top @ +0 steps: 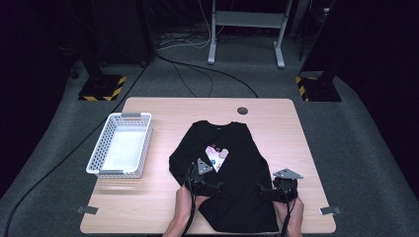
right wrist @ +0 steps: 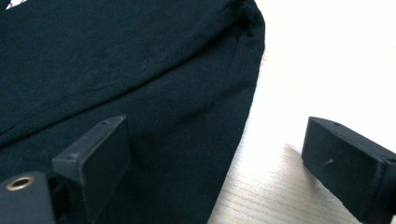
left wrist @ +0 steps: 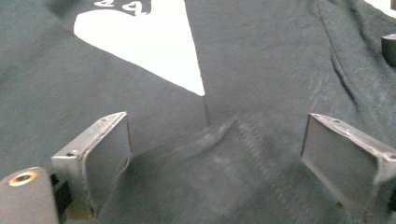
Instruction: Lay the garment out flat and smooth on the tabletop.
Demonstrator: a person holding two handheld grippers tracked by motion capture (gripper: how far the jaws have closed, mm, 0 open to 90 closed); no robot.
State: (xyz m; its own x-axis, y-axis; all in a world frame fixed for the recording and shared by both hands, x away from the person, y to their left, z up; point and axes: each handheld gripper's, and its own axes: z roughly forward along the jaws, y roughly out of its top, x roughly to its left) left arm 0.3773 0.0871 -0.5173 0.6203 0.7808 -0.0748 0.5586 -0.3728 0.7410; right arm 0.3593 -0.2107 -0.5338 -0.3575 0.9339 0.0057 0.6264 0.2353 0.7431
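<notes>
Pale wood is the table (top: 163, 207), and on it lies the landmark for everything else: a black long-sleeved shirt (top: 237, 148), spread flat with its collar toward the far edge, its hem toward the person and its sleeves folded in along the body. A white heart-shaped print (top: 218, 157) sits at the middle of its chest. Well apart from the shirt, off its left sleeve, stands an empty white plastic basket (top: 101, 148) with perforated walls.

The left gripper (top: 203, 187) hovers low over the shirt's lower left part, just below the print; its own view shows the jaws spread wide with a small raised pucker of fabric (left wrist: 219, 133) between them, and nothing clamped. The right gripper (top: 277, 190) sits at the shirt's lower right edge. In its view the jaws are equally wide apart and empty, one above the cloth, the other above bare wood, so they straddle the side edge (right wrist: 243, 121).

As a judgement, the shirt will handle as light, limp knit: it will sag and drape from any pinch point and may slide on the smooth wood. Sound places to grip look to be the side edges or hem corners, pinching both layers together; a shallow bite would likely lift only the top layer.
</notes>
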